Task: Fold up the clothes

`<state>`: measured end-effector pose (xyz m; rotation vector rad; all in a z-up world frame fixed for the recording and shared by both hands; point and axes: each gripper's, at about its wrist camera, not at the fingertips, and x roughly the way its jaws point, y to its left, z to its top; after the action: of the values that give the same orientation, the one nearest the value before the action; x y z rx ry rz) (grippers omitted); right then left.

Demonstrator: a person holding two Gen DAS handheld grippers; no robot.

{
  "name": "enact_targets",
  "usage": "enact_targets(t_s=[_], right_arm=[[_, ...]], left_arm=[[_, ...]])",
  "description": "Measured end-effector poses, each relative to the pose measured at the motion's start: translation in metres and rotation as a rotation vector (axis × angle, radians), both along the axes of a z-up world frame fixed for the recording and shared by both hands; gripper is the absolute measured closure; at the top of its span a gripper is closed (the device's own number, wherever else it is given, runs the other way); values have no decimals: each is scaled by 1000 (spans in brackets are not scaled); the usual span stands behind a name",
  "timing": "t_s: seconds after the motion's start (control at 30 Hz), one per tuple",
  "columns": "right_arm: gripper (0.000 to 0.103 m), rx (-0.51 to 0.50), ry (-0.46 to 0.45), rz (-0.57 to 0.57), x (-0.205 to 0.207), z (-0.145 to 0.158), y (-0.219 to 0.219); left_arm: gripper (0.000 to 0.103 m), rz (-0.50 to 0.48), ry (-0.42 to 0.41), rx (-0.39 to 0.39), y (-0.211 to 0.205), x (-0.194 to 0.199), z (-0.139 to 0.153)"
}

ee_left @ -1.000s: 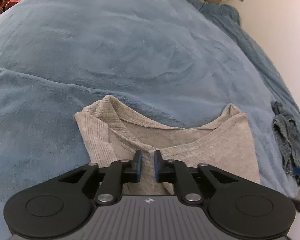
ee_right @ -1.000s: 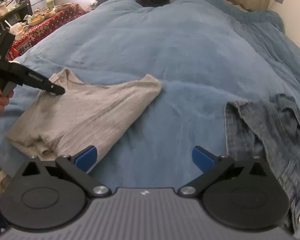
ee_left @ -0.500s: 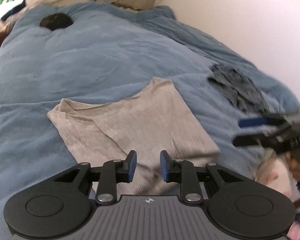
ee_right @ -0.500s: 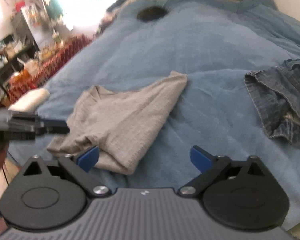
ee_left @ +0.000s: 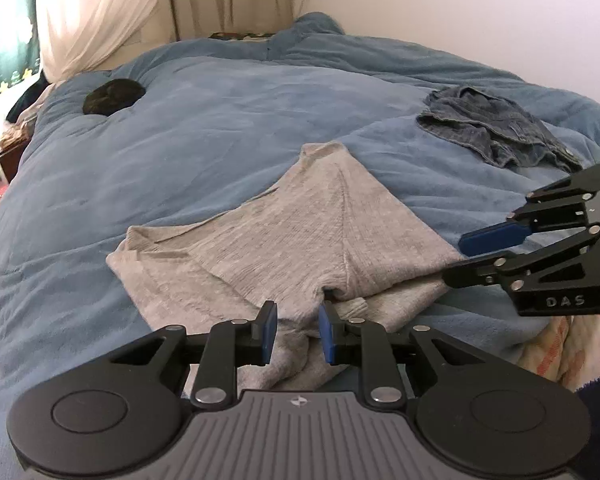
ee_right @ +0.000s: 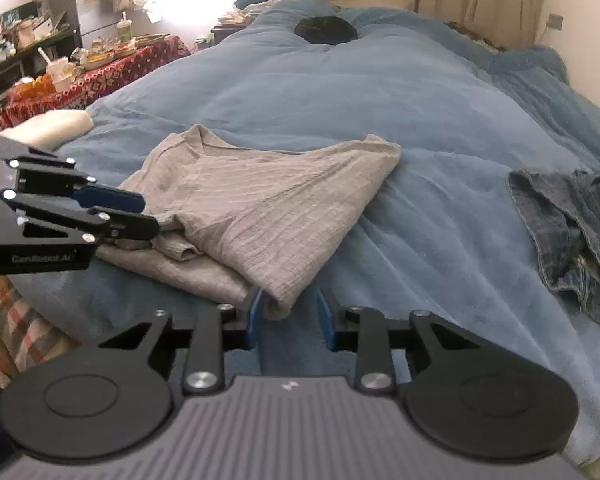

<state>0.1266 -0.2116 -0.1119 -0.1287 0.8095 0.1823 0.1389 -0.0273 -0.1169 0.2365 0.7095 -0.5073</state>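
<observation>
A grey ribbed shirt [ee_left: 300,232] lies partly folded on the blue blanket [ee_left: 220,140], its neck to the left. My left gripper [ee_left: 297,332] is at the shirt's near edge, shut on a bunch of grey fabric that fills the gap between its pads. The right wrist view shows the left gripper [ee_right: 151,216] at the left side of the shirt [ee_right: 268,204]. My right gripper [ee_right: 290,316] has its jaws closing around the folded near corner. That corner touches the left pad, and blanket shows beside the right pad. The right gripper [ee_left: 456,258] straddles the shirt's right edge.
A crumpled denim garment [ee_left: 496,132] lies on the blanket to the right of the shirt. A dark round thing [ee_left: 114,96] sits far back. A cluttered table with a red patterned cloth [ee_right: 100,68] stands left of the bed. A white wall runs along the right.
The left gripper swung round and rolled, carrying the shirt's edge over, so the shirt now lies more folded. The right gripper came down to the shirt's corner and its jaws narrowed from wide.
</observation>
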Motion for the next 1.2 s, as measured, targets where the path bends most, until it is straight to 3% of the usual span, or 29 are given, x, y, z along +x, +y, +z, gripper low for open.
enact_targets(t_s=[0.07,0.13,0.17,0.4,0.63,0.8,1.0,1.13,1.2], right_arm=[[90,-11,-2,1,1,-2,0],[94,-1,7,-8,1,-4,-2],[96,7,14,-11,1,-5,-4],[96,43,47,-35,6,-11,-13],[96,94,86,-51,10,-17,-17],[89,176,109,-47,8,-13,-29],[85,311,120,-59,13,11,-62],[73,310,112,-83,42,21,-82],[73,308,124,-93,66,20,-91]], left_arm=[[81,-7,-11,29,-4,0,-1],[82,-18,-19,44,-6,1,-2],[99,-24,-22,47,-7,1,-2],[99,-62,-108,130,-4,-7,15],[99,-80,-45,222,-6,-3,-21],[96,-47,-35,181,-3,-3,-18],[88,-1,20,62,15,-1,-6],[87,48,49,-41,27,-3,6],[87,48,53,-98,27,-5,15]])
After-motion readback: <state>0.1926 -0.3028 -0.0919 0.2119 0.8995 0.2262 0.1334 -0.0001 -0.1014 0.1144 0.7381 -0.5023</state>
